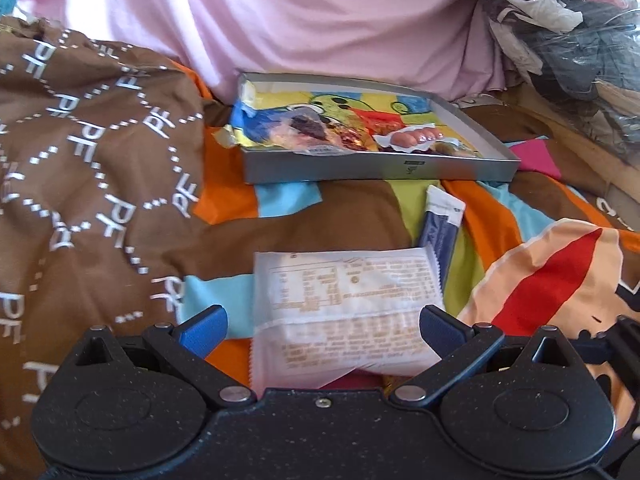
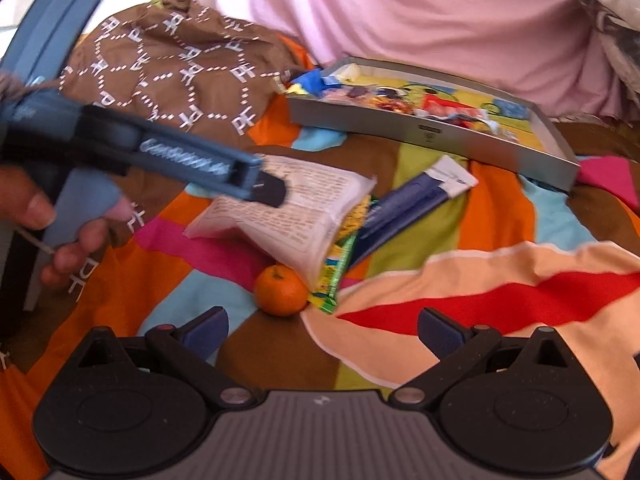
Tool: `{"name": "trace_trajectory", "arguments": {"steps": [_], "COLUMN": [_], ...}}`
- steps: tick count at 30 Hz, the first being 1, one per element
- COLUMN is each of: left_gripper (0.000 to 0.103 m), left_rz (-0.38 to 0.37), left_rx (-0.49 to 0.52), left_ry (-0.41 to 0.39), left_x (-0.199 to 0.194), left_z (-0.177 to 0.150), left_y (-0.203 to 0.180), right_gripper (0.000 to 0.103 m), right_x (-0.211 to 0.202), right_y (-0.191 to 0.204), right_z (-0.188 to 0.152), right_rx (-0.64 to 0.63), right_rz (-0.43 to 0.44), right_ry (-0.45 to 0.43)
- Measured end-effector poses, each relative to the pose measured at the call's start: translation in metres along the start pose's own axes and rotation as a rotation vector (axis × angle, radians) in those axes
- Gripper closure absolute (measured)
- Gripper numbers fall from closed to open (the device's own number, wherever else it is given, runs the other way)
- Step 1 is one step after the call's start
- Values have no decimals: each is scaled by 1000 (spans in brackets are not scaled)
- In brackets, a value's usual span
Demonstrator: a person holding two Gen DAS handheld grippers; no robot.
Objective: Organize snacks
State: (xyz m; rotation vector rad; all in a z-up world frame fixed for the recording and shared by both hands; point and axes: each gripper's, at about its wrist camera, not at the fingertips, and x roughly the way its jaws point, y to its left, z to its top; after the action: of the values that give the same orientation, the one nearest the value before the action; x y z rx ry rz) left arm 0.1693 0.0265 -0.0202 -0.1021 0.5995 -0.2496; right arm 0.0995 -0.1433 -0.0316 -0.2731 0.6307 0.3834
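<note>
— Left gripper (image 1: 323,326)?
— Spread wide, straddling the white snack packet (image 1: 344,304) without clamping it.
— Right gripper (image 2: 322,330)?
— Released too, empty, with the mandarin (image 2: 281,290) just ahead at twelve o'clock.
— The grey tray (image 1: 380,170)?
— Farther back at twelve, already holding wrappers.

Two black hand-held grippers: left (image 1: 323,330) and right (image 2: 323,332), blue finger pads (image 1: 204,330), silver pivot screws.
</note>
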Motion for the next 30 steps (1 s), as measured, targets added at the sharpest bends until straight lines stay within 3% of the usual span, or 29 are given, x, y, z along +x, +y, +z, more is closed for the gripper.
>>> {"name": "trace_trajectory", "arguments": {"steps": [8,12,18,23,26,30], "left_gripper": [1,1,1,1,1,1], "left_rz": [-71,-57,-49,-83,-102,-58], "left_rx": [25,59,31,17,36,113], "left_ry": [48,44,55,37,42,54], "left_x": [25,32,33,27,28,34], "left_z": [7,7,15,17,16,11], "left_y": [-9,-11,-10,-12,-17,-25], "right_gripper": [10,14,17,17,17,18], "right_x": [13,19,27,31,31,31], "right_y": [8,11,18,17,17,17], "right_z": [5,8,11,11,11,11], "right_rx": [-22,-25,-43,-36,-35,-36], "right_rz": [25,32,35,37,36,36], "right_ry": [32,42,47,54,54,54]}}
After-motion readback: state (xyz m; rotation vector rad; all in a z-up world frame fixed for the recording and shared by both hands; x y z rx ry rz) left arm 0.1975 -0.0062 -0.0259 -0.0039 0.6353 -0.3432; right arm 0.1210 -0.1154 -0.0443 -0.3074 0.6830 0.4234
